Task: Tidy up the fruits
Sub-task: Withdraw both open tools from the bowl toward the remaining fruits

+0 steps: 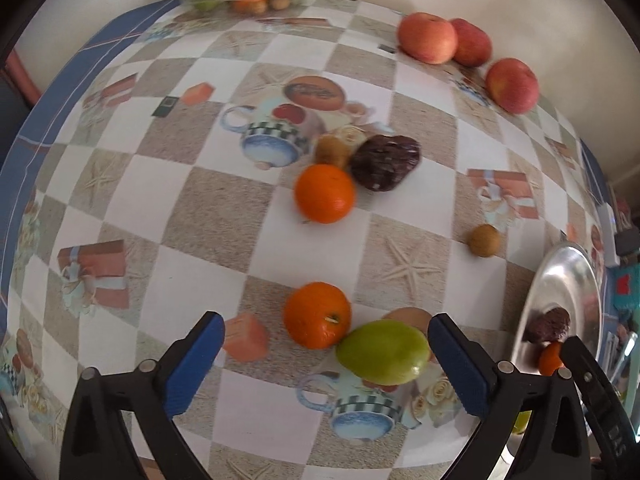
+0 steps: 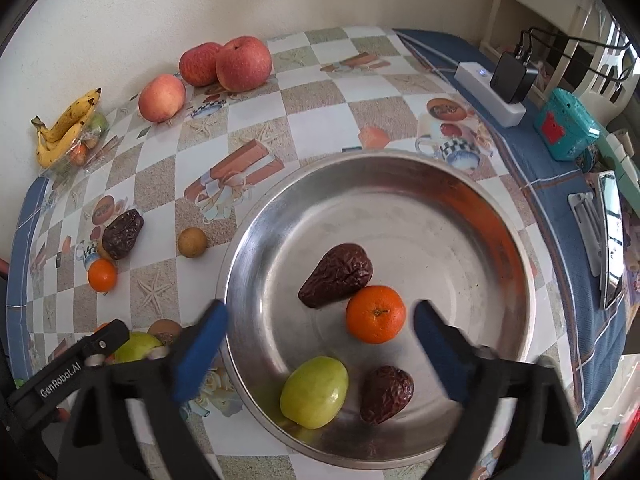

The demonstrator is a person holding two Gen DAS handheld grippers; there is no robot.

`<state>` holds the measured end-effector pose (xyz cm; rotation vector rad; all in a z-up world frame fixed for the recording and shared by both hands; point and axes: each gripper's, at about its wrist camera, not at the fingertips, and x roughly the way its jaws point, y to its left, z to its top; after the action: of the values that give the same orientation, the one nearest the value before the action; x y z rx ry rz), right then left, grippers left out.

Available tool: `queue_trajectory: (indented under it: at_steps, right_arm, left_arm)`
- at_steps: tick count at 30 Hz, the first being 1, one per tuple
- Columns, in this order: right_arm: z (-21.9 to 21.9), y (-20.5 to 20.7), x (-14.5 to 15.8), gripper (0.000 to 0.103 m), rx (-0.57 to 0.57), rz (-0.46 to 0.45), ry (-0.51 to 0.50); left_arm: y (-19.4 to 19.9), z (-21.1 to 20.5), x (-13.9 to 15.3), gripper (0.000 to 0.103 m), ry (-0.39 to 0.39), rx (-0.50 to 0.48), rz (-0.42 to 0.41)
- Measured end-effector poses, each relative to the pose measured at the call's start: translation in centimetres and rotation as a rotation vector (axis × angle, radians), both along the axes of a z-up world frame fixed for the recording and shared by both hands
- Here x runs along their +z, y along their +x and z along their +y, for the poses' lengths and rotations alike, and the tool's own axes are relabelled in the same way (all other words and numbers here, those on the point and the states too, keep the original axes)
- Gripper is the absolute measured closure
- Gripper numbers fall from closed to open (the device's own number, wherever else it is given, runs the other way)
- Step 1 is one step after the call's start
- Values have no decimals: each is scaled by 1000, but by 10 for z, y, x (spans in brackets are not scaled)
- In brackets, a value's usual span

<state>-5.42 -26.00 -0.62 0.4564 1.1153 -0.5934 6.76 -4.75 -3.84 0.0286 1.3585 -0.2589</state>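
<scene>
Both grippers hover with jaws spread and empty: the left over loose fruit on the table, the right over a metal plate.

The left gripper (image 1: 326,364) has its jaws wide apart; a green fruit (image 1: 382,352) lies on the table (image 1: 192,200) just inside the right jaw, touching an orange (image 1: 317,315) that sits between and slightly ahead of the jaws. Further ahead lie a second orange (image 1: 325,193), a dark wrinkled date (image 1: 386,162) and, off to the right, a small brown fruit (image 1: 484,241); three apples (image 1: 427,38) sit far ahead to the right. The right gripper (image 2: 320,336), jaws also spread, frames the metal plate (image 2: 440,208): an orange (image 2: 376,314) lies between the jaws, a date (image 2: 336,275) just ahead, another green fruit (image 2: 314,392) and a date (image 2: 386,394) nearer the camera.
</scene>
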Motion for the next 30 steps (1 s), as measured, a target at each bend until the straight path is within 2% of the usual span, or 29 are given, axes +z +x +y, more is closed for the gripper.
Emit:
queue_trajectory:
  at_steps: [17, 23, 30]
  right_arm:
    - [9, 6, 1, 6, 12, 10, -30]
    - [25, 17, 4, 6, 62, 13, -31]
    - [51, 32, 11, 6, 140, -44, 0]
  left_arm:
    - [6, 22, 1, 0, -12, 56, 22]
    - [13, 42, 10, 0, 1, 95, -8]
    - [24, 72, 23, 0, -4, 155, -51]
